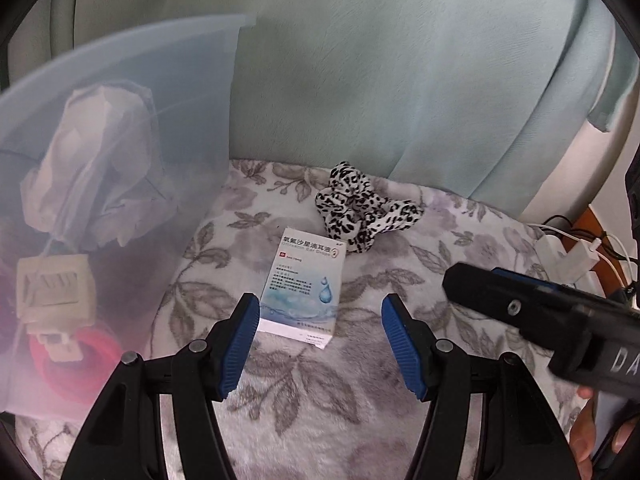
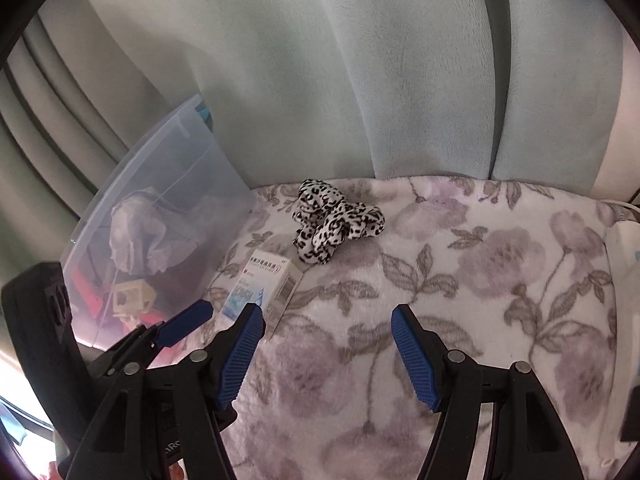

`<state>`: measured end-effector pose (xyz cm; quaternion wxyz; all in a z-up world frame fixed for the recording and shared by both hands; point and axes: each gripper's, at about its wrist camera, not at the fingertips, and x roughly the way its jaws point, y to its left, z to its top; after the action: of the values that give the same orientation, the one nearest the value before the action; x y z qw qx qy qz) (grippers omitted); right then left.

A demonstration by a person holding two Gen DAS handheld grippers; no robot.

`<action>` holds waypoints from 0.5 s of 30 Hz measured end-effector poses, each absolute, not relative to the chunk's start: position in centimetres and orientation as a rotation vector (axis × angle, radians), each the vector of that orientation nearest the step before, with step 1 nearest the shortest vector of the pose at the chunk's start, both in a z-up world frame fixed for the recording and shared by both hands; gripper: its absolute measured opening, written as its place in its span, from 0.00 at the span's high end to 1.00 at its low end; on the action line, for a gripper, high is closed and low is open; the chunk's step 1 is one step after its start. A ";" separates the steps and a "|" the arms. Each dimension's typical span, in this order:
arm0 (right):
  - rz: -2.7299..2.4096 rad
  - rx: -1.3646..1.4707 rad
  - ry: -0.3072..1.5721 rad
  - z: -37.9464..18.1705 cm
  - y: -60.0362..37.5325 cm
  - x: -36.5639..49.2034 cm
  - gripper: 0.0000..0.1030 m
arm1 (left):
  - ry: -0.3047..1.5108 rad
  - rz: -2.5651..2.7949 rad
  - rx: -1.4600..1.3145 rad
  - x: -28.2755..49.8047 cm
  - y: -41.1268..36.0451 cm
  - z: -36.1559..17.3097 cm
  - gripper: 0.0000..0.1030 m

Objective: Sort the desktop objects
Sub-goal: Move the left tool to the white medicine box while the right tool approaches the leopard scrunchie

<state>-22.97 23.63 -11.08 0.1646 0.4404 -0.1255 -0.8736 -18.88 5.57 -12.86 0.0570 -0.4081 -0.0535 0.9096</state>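
2 sets of tongs hang spread and empty over the floral blanket [image 2: 460, 280] on the table: the left tongs [image 1: 319, 312] just short of the ear-drops box [image 1: 305, 286], the right tongs [image 2: 327, 322] beside them. Beyond the box lies a leopard-print scrunchie [image 1: 366, 208]. At the left stands a clear plastic bin [image 1: 120, 128] holding crumpled tissue [image 1: 92, 160]; curtains [image 2: 360, 80] hang behind.
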 end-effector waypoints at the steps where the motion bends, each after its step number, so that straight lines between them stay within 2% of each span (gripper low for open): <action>1: -2.490 1.255 -0.363 -11.2 23.7 -23.3 0.31 | -0.161 2.758 -1.242 -19.1 5.5 -13.1 0.37; 15: -2.449 1.285 -0.447 -13.4 23.0 -27.9 0.31 | -0.155 2.767 -1.261 -20.6 5.0 -14.4 0.37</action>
<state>-27.87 22.98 -13.39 0.1693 0.4520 -0.1572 -0.8616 -20.57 4.99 -14.43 0.0485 -0.4137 -0.0508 0.9077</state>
